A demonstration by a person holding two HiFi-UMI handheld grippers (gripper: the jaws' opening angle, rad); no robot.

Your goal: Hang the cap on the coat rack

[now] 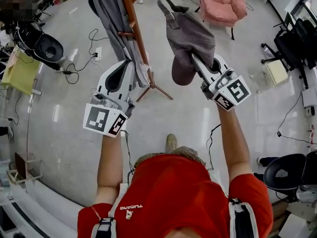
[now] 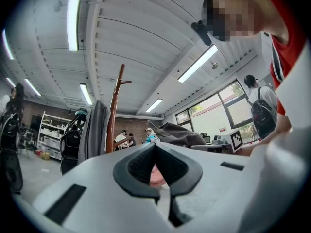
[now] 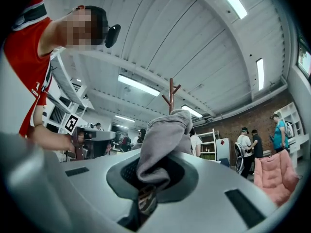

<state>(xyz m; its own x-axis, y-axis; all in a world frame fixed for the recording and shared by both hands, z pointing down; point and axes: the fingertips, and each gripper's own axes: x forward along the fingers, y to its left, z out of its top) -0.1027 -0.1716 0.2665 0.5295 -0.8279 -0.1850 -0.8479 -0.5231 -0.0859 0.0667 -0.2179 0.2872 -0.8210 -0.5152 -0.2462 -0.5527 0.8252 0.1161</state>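
The grey cap (image 1: 190, 36) hangs in the air in front of me, and my right gripper (image 1: 196, 59) is shut on its lower edge. In the right gripper view the cap's cloth (image 3: 163, 140) bunches up out of the jaws, with the top of the wooden coat rack (image 3: 171, 93) behind it. The rack's pole (image 1: 134, 29) stands just left of the cap, apart from it. My left gripper (image 1: 130, 66) is raised close beside the pole with its jaws together and nothing in them. In the left gripper view the rack (image 2: 115, 110) rises ahead and the cap (image 2: 177, 135) lies to its right.
A grey garment (image 1: 111, 14) hangs on the rack's left side. A pink chair (image 1: 223, 1) stands behind the cap, and black office chairs (image 1: 297, 41) at the right. Cables (image 1: 84, 58) trail over the floor at the left. Several people stand in the background.
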